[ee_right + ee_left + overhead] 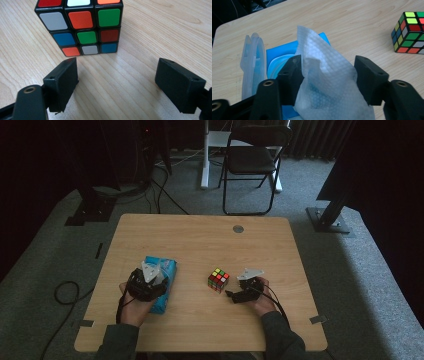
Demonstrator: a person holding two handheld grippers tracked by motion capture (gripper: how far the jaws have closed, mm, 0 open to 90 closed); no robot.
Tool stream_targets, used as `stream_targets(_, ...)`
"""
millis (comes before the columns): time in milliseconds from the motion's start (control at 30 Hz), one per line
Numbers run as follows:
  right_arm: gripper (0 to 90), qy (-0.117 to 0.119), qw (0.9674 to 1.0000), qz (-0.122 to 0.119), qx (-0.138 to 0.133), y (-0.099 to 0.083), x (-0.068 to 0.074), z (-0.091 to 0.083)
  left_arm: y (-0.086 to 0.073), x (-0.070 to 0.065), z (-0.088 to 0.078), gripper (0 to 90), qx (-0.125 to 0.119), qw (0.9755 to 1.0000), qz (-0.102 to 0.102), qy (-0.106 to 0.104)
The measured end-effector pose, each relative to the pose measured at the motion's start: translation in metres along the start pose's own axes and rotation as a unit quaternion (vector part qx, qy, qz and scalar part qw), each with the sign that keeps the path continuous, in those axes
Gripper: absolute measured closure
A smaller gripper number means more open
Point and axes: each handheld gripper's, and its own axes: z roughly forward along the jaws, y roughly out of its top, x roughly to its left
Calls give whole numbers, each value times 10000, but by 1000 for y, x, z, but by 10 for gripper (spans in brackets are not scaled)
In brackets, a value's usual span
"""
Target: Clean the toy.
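Observation:
A blue pack of wet wipes (169, 269) lies at the table's front left, its clear lid (253, 62) flipped up. A white wipe (324, 65) sticks up out of the pack's opening. My left gripper (328, 75) stands over the pack (277, 51) with the wipe between its wide-set jaws; the wipe brushes the left pad (292, 72) but is not squeezed. A scrambled puzzle cube (218, 280) sits right of centre. My right gripper (116, 75) rests open on the wood just short of the cube (82, 25), nothing between its jaws.
The wooden table (200, 235) has a small grey disc (238, 228) set in near its far edge. A black folding chair (252, 160) stands beyond the table. In the left gripper view the cube (410, 32) lies off to the right.

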Motion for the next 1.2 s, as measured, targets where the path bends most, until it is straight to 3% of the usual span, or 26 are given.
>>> stream_targets(167,181,0,10000,-2,-1,0,0,0,1,2,0,511,27,10000,-55,-69)
stream_targets(233,181,0,10000,-1,-1,0,0,0,1,4,1,601,73,9999,-55,-121)
stream_targets(567,180,0,10000,-1,-1,0,0,0,0,10,0,871,172,9995,-128,-225)
stream_targets(1033,180,-1,10000,-1,-1,0,0,0,5,22,-10,895,37,9991,-315,-266)
stream_targets(1200,180,-1,10000,-2,-1,0,0,0,9,25,-17,898,-88,9992,-271,-288)
